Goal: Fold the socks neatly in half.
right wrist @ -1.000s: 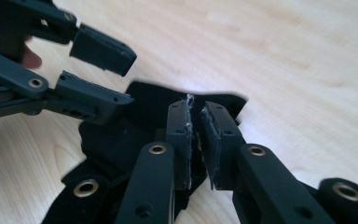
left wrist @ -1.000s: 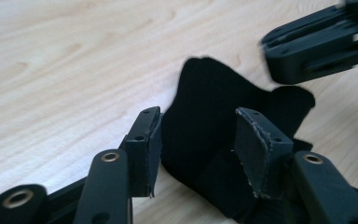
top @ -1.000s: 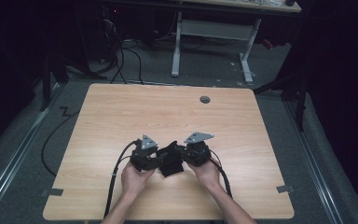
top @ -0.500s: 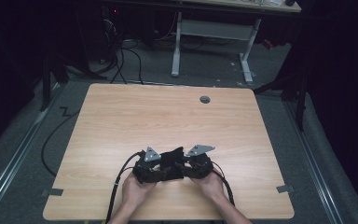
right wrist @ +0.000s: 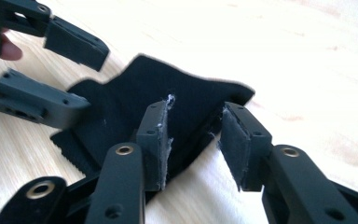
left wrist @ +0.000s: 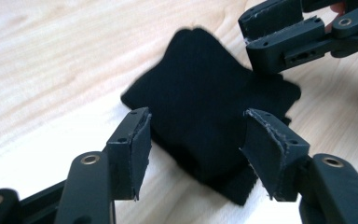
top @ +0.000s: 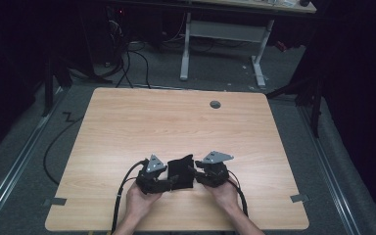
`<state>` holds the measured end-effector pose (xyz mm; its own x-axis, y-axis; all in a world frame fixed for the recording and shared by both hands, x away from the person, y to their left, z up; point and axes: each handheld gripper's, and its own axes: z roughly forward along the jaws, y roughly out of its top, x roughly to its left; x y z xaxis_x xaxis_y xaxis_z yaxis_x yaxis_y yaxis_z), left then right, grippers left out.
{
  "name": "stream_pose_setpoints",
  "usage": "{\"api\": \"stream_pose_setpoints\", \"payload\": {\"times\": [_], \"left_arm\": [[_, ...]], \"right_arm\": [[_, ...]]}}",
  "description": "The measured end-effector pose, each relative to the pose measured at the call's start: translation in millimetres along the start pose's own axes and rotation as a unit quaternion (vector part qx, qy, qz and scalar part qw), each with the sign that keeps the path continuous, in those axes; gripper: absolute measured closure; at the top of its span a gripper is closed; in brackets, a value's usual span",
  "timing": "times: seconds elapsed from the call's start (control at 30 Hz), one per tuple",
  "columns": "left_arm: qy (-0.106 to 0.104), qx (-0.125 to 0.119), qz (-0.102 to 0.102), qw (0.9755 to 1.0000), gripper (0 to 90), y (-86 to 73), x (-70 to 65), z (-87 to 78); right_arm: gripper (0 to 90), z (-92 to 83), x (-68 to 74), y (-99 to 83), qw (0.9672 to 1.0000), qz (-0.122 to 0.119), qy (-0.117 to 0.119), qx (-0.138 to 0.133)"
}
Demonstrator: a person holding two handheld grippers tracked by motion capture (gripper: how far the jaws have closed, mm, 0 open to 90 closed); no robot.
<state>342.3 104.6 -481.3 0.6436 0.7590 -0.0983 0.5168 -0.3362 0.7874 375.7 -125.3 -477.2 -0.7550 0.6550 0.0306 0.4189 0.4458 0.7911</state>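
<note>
A black cloth [top: 181, 172] lies folded on the wooden table [top: 176, 122] near its front edge, between my two grippers. My left gripper [top: 169, 183] sits at the cloth's left side. In the left gripper view its jaws [left wrist: 196, 144] have just been opening; they stand wide, with the cloth [left wrist: 205, 107] lying between them untouched by the pads. My right gripper [top: 193, 174] is at the cloth's right side. Its jaws [right wrist: 193, 140] have just been closing, and a gap remains with the cloth's edge [right wrist: 135, 98] between them, unpinched. The other gripper [right wrist: 81, 77] stands open across the cloth.
A round grey grommet [top: 215, 104] sits in the table's far right part. Behind the table stand the white legs of another desk [top: 184, 54], with cables [top: 127, 63] on the floor. A cable [top: 122, 196] trails off the front edge.
Both hands drew back toward the front edge and the grippers moved apart. The cloth, bunched between them before, now lies flatter on the table, let go by both.
</note>
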Motion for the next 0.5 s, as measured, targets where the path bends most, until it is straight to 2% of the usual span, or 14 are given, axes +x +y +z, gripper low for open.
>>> {"api": "stream_pose_setpoints", "payload": {"times": [0.1, 0.2, 0.33, 0.5], "left_arm": [[0.003, 0.008, 0.005, 1.0000, 41.9, 4.0, -2.4, 8.8], [-0.002, 0.019, 0.004, 0.9998, 42.2, 0.8, -4.0, 15.3], [-0.007, 0.022, 0.000, 0.9997, 42.1, -6.0, -2.3, 13.8], [-0.008, 0.022, -0.006, 0.9997, 41.9, -11.1, 0.5, 16.5]], "right_arm": [[63.5, 2.6, 1.3, 7.7, 1.0000, -0.003, 0.003, -0.003], [63.7, 10.9, 3.3, 11.0, 0.9999, -0.008, 0.006, 0.008], [59.8, 19.5, 3.2, 3.9, 0.9992, -0.006, 0.015, 0.036], [54.9, 18.6, 0.7, -7.0, 0.9993, 0.013, 0.012, 0.033]]}}
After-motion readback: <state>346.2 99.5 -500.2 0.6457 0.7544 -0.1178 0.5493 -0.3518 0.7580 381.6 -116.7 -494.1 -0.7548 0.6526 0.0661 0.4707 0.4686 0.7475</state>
